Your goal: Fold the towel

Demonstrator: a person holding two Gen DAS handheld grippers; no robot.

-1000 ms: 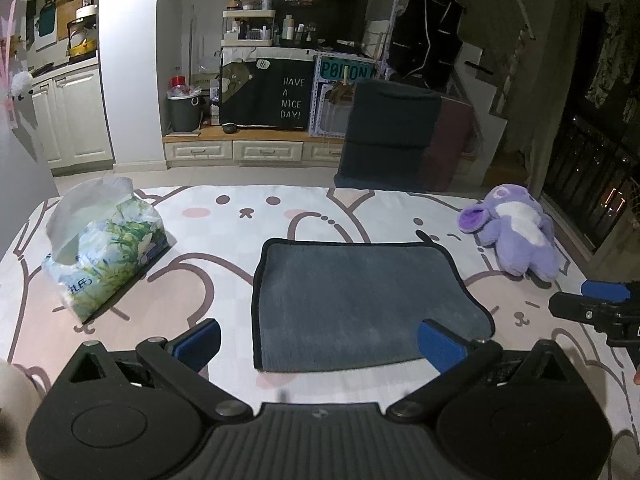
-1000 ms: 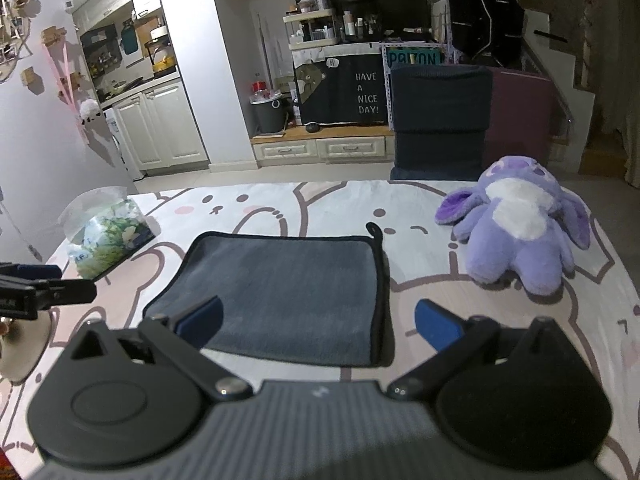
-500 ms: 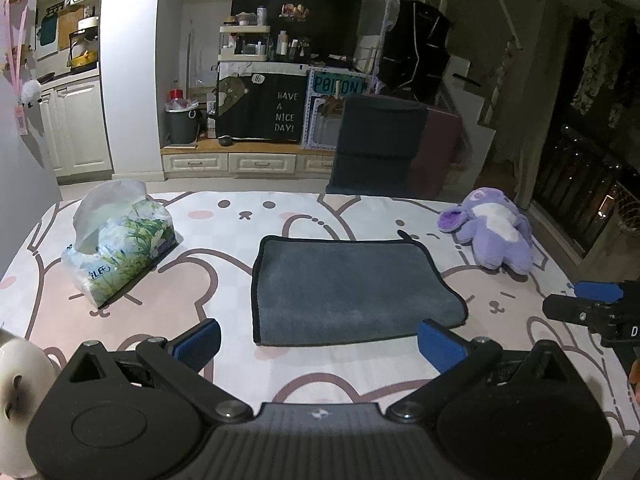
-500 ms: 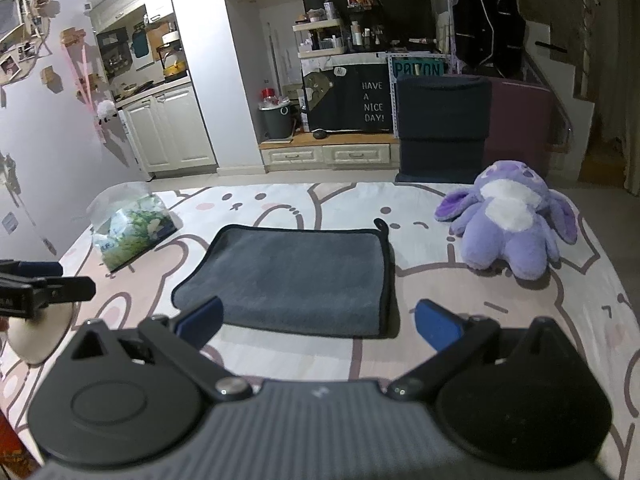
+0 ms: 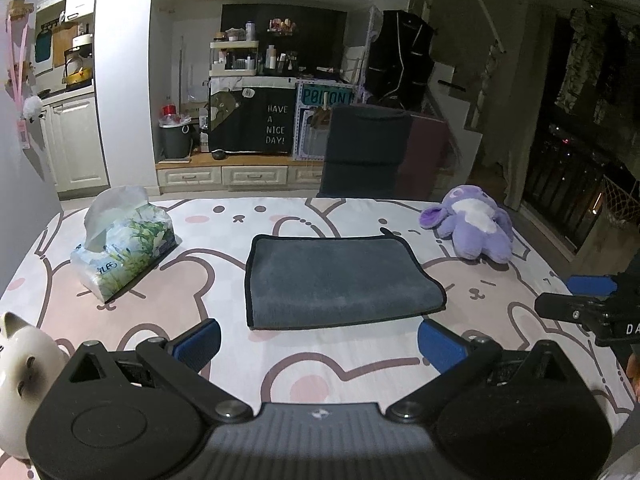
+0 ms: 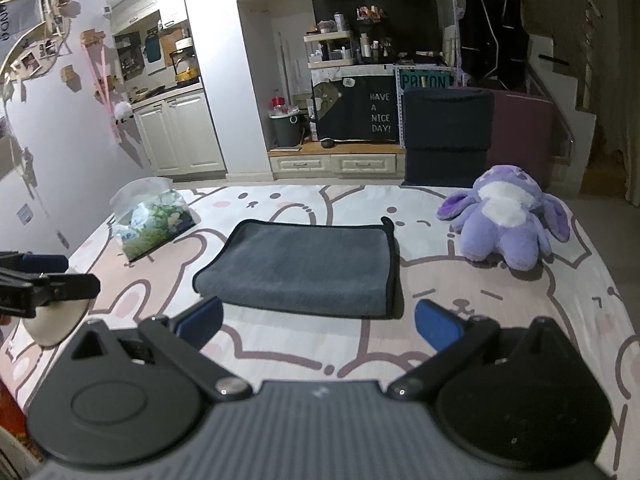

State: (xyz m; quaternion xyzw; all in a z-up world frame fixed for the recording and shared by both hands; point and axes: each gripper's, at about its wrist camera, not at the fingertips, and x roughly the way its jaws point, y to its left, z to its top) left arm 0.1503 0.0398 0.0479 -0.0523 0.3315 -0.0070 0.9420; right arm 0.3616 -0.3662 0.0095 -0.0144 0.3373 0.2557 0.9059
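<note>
At the far left a white piggy bank point(image 5: 20, 364) stands at the worktop's point(image 5: 340, 356) edge, then a soft pack of tissues point(image 5: 124, 248) well clear of the work. In the middle lies the grey towel point(image 5: 340, 280), flat on the bunny-print cover, its near side rounded like a fold and black piping along its edges. It looks light, plush and limp, so it should drape and sag rather than hold shape; I'd take it by the piped corners, one per side, pinching both layers. The left gripper point(image 5: 318, 340) hovers just short of the towel, fingers spread wide and holding nothing; the right gripper point(image 6: 318, 326) does likewise. Off to the right sits a purple plush toy point(image 6: 506, 220), apart from the towel
</note>
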